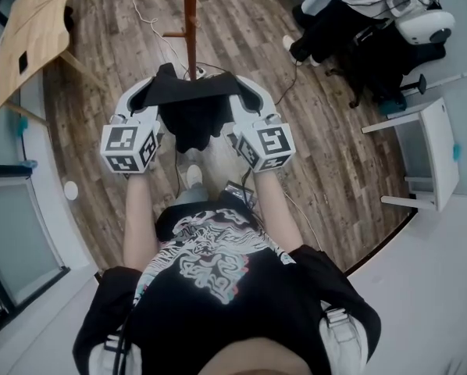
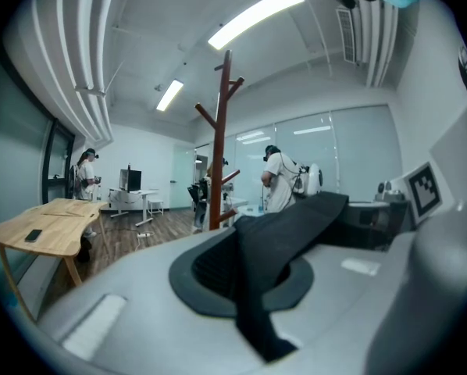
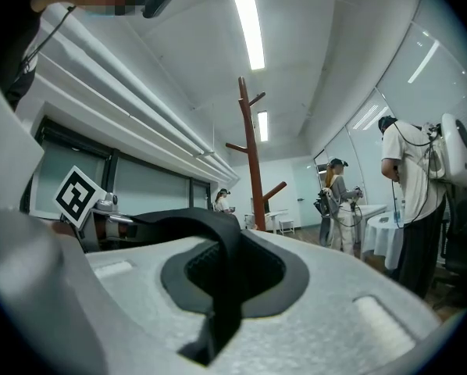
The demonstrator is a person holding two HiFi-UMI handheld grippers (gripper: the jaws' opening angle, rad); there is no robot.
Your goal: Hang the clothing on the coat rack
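Observation:
A black piece of clothing [image 1: 193, 112] hangs stretched between my two grippers, in front of my chest. My left gripper [image 1: 157, 86] is shut on its left end, and the right gripper [image 1: 238, 84] is shut on its right end. In the left gripper view the cloth [image 2: 284, 237] runs out of the closed jaws toward the right. In the right gripper view the cloth [image 3: 218, 248] leaves the jaws toward the left. The brown wooden coat rack [image 1: 190, 22] stands just beyond the clothing, with its pegged pole [image 2: 222, 131] [image 3: 251, 155] ahead of both grippers and apart from them.
A light wooden table [image 1: 34, 30] stands at the left. A white stool or small table [image 1: 440, 151] is at the right. Cables lie on the wood floor [image 1: 241, 37] near the rack's foot. People [image 1: 351, 6] [image 3: 409, 186] stand beyond at the right.

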